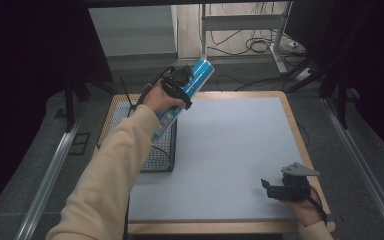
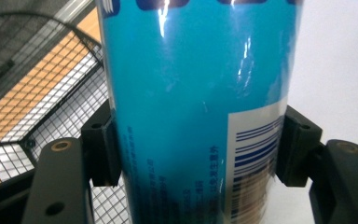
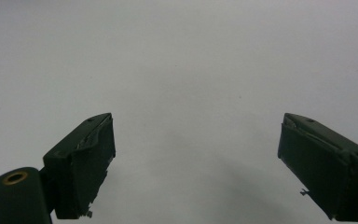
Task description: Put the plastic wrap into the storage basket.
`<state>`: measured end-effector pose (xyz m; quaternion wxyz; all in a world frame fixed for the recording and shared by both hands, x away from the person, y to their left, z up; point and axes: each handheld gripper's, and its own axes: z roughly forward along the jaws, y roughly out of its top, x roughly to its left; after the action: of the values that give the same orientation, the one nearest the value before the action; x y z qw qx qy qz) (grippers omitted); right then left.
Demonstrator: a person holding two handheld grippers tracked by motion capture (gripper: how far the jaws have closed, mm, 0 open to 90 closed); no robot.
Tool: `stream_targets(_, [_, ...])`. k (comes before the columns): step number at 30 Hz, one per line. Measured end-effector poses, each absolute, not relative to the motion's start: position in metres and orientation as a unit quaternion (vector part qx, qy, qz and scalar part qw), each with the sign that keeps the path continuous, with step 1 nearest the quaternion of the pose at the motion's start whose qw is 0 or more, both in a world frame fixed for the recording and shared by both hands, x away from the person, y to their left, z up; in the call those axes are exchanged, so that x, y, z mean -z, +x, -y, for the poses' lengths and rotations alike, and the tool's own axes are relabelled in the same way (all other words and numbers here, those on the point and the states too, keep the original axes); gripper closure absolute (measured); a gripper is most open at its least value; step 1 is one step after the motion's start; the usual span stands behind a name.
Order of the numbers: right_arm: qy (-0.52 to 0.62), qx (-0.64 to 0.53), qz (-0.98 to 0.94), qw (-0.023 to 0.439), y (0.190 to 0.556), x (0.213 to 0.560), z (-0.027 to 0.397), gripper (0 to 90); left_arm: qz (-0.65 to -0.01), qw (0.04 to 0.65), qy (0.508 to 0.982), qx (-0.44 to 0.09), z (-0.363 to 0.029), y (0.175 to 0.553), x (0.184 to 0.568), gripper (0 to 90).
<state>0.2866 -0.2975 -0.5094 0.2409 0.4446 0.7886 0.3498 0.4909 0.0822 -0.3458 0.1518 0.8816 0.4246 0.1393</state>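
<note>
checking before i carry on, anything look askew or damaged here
Nothing is spilled or broken. The blue can is held tilted in the left gripper above the wire basket. The right gripper jaw pads look frayed along their edges.

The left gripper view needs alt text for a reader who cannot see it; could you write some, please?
A glossy blue tube with a barcode label is clamped between the left gripper's two black jaws. Behind it, on the left, is a black wire mesh basket; on the right, the pale tabletop.
</note>
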Motion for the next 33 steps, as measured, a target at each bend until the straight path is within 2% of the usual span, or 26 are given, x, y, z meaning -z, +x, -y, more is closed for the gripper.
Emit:
stream_targets(17, [0.448,-0.346,-0.788,0.243,0.286,0.51,0.297,11.4,-0.466,0.146,0.863,-0.13,-0.125,0.495,0.367,31.6])
stream_targets(33, [0.447,-0.342,-0.79,0.243,0.286,0.511,0.296,11.4,-0.492,0.128,0.852,-0.124,-0.147,0.506,0.391,31.6])
